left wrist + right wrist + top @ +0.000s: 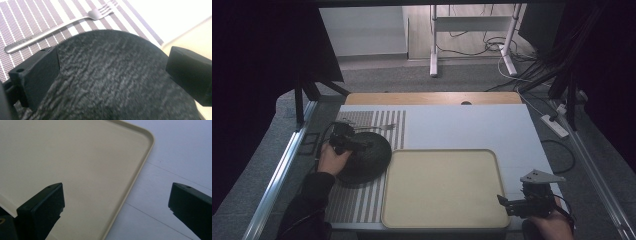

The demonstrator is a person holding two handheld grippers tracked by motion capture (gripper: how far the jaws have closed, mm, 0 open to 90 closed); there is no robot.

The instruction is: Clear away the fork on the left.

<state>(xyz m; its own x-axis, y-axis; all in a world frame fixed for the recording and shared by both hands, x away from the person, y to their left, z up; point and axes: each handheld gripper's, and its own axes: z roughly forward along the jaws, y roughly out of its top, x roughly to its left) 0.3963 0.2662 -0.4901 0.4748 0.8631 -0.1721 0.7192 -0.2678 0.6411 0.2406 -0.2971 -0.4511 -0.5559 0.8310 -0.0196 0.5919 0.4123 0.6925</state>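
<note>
In the high view, the left gripper [354, 142] sat at the left-centre of the frame, directly over a black textured plate [367, 155] that lay on a striped placemat [362, 200]. The person's left hand [332, 159] held the gripper from the lower left, with the dark sleeve running down to the bottom edge.

In the left gripper view, its 2 jaws stood spread wide, 1 at the lower left and 1 at the right edge, with the plate [112, 80] between them across the centre and bottom of the frame. Whether the jaws touched the plate could not be told. A silver fork [62, 25] lay on the placemat [20, 20] in the upper left, just beyond the plate's rim, tines toward the top centre.

A cream tray [442, 187] lay in the lower centre of the high view, its left edge just beside the plate. The right gripper [512, 205] hovered at the lower right, near the tray's lower right corner, held by the right hand [549, 225].

In the right gripper view, its 2 jaws were spread wide apart, gripping nothing, with the tray's rounded corner [140, 170] and the white table [180, 152] between them.
</note>
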